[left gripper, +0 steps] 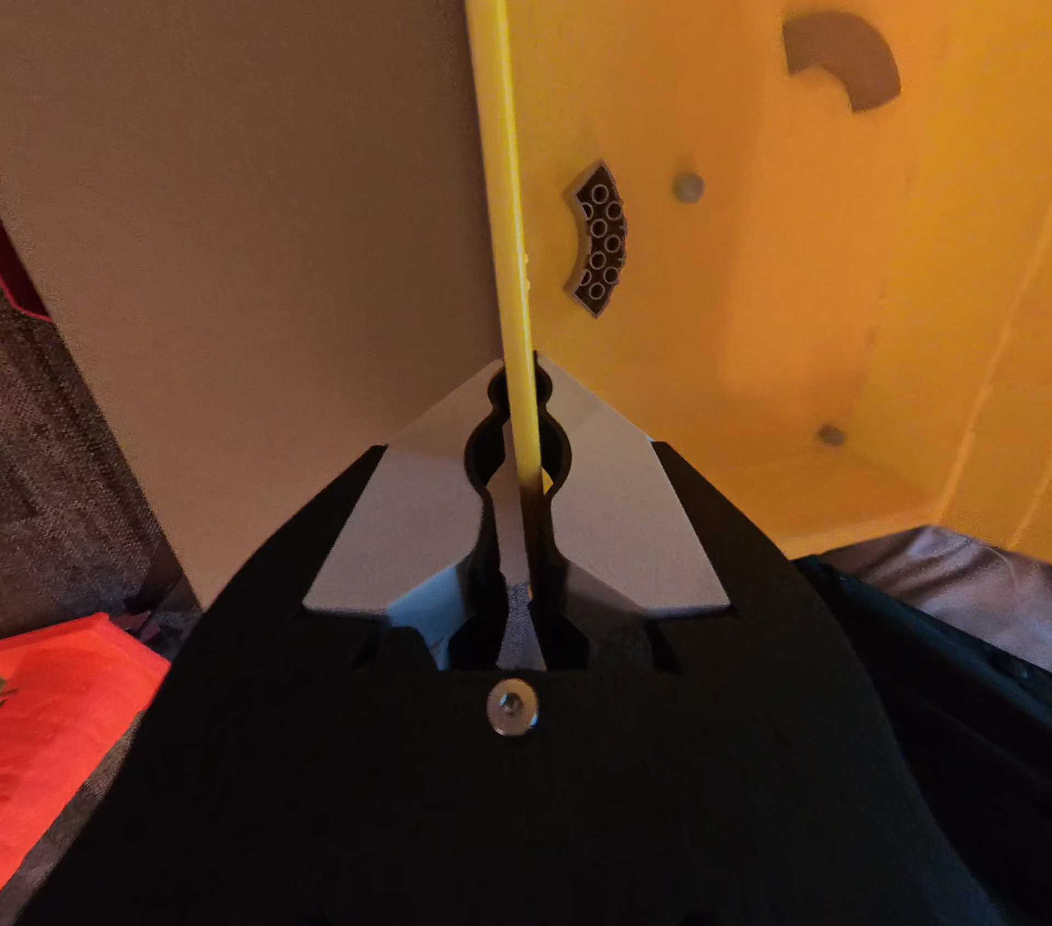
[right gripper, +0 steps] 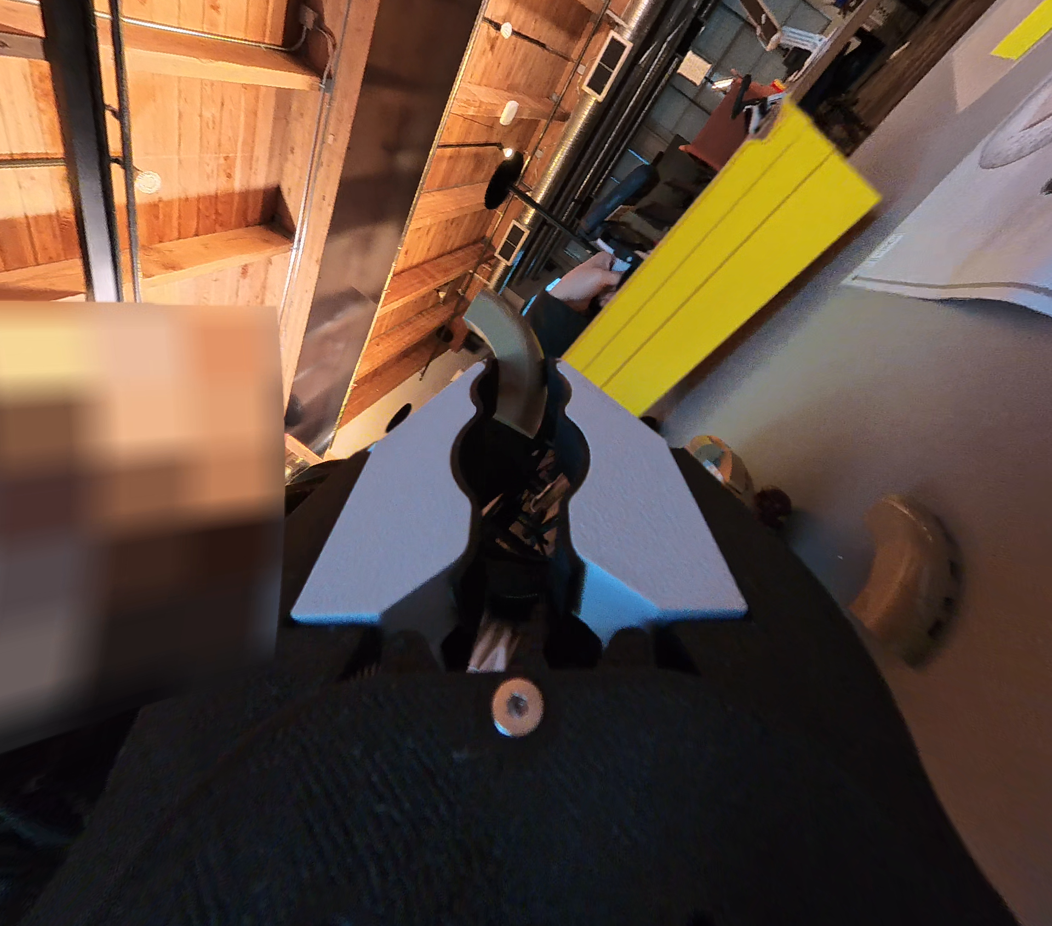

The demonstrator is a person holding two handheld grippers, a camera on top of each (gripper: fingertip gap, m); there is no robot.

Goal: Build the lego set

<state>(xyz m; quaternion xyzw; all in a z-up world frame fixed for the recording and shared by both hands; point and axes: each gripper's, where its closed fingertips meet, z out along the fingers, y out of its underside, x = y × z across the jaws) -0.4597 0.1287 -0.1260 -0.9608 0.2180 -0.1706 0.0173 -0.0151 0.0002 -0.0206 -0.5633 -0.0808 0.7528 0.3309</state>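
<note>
Two curved tan lego bricks lie inside a yellow box, a third is gripped.
Left tongs (left gripper: pixel 519 375) pinch the yellow box (left gripper: pixel 740 329) wall, with one arch brick (left gripper: pixel 598 238) studs-down close by, another (left gripper: pixel 839 59) farther in. Right tongs (right gripper: pixel 515 375) clamp a curved brick (right gripper: pixel 509 358) raised above the grey table (right gripper: pixel 854 386).

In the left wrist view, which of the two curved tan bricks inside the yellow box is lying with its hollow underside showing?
The curved brick nearest the box wall that the left gripper clamps: its round tubes show. The other curved brick, farther off, shows only a smooth face.
</note>
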